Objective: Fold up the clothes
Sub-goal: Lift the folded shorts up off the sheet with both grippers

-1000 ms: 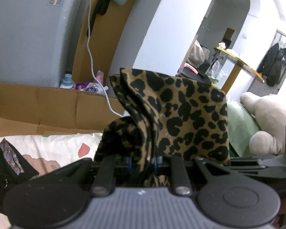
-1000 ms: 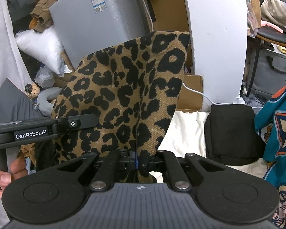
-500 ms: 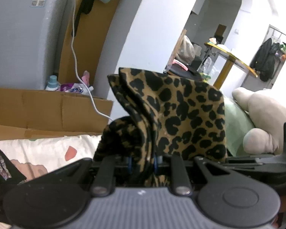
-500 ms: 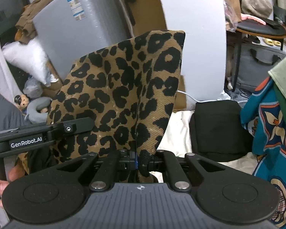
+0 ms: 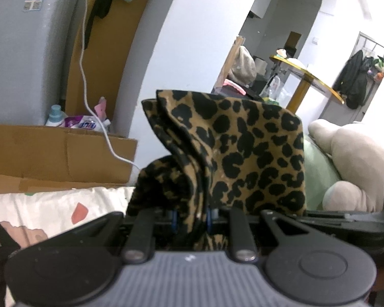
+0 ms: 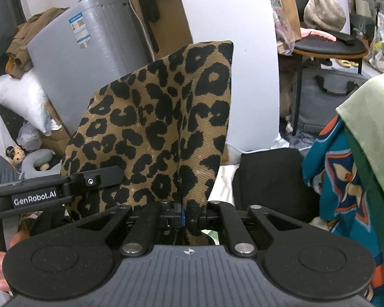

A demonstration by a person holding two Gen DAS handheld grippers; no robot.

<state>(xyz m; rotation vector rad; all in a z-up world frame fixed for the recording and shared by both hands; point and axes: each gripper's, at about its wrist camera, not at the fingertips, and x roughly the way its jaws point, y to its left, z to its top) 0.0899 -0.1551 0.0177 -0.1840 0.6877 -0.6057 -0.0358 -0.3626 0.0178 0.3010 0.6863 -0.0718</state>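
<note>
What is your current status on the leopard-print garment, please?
Left gripper shut on leopard-print garment. Right gripper shut on it too. Garment held up between both, off the bed. Nothing in the way.

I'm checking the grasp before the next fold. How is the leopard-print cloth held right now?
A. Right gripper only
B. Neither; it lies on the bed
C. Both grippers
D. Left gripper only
C: the leopard-print cloth is pinched in the shut jaws of the left gripper and of the right gripper.
</note>
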